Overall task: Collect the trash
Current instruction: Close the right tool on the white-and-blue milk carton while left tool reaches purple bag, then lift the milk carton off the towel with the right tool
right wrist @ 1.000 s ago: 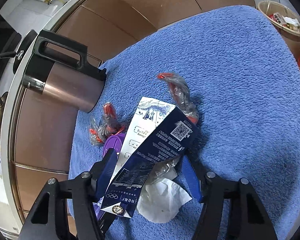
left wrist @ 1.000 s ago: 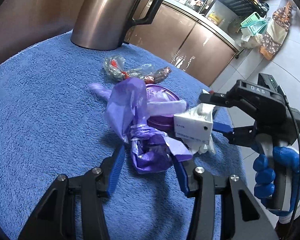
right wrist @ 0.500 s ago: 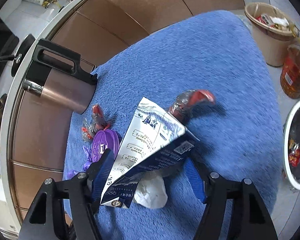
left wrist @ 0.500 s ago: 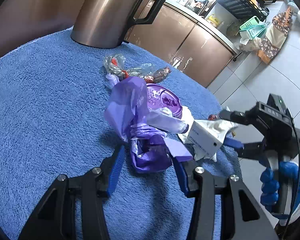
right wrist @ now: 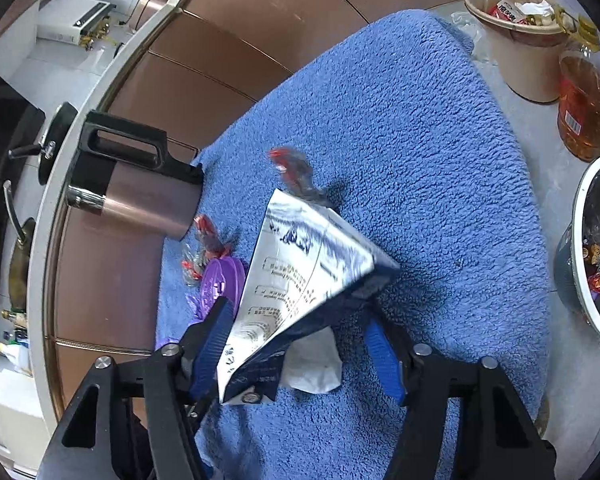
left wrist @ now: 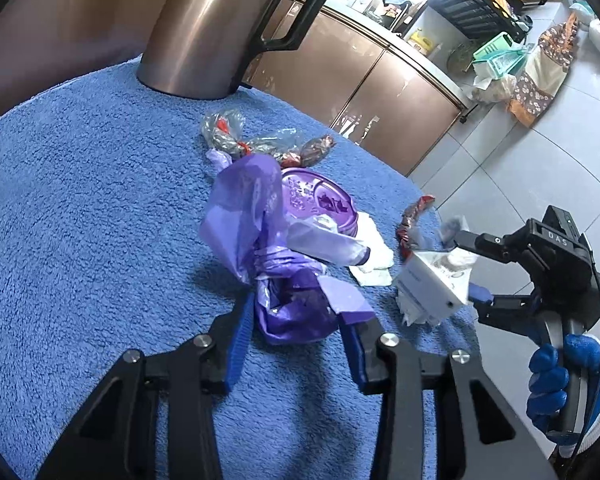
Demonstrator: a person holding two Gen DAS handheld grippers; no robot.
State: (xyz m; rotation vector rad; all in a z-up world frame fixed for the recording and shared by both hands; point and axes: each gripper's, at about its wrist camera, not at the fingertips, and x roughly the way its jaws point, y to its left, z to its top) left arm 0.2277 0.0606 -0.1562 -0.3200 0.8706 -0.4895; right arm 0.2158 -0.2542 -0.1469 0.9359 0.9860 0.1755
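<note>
Left wrist view: left gripper (left wrist: 296,332) low over the blue towel (left wrist: 80,220), its blue pads on either side of a crumpled purple plastic bag (left wrist: 268,264), both pads touching the bag's lower bunch. Bag rests on the towel (pinch looks loose; cannot tell how firm). Purple round lid (left wrist: 320,200) lies flat just past the bag at 12 o'clock, partly under it. White tissue (left wrist: 374,264) touches the lid's near-right edge. Clear wrappers with red ends (left wrist: 260,144) lie between lid and the bronze kettle (left wrist: 216,28), which stands upright at the towel's far edge. One more red wrapper (left wrist: 414,220) sits near the towel's edge at 2 o'clock.

Right gripper (left wrist: 470,266) enters at 3 o'clock, held by a blue-gloved hand (left wrist: 560,384), fingers clamped on a white-and-navy carton (left wrist: 432,284) lifted clear of the towel.

Right wrist view: right gripper (right wrist: 300,340) pinches the flattened carton (right wrist: 300,276), which tilts up toward 12 o'clock; tissue (right wrist: 312,364) lies under it. Blurred red wrapper (right wrist: 296,172) just beyond the carton's tip. Dark bin with white rim (right wrist: 588,248) on the floor at 3 o'clock, wrappers inside; tan basket (right wrist: 512,52) at 1 o'clock (also holding rubbish), oil bottle (right wrist: 584,108) beside it.
</note>
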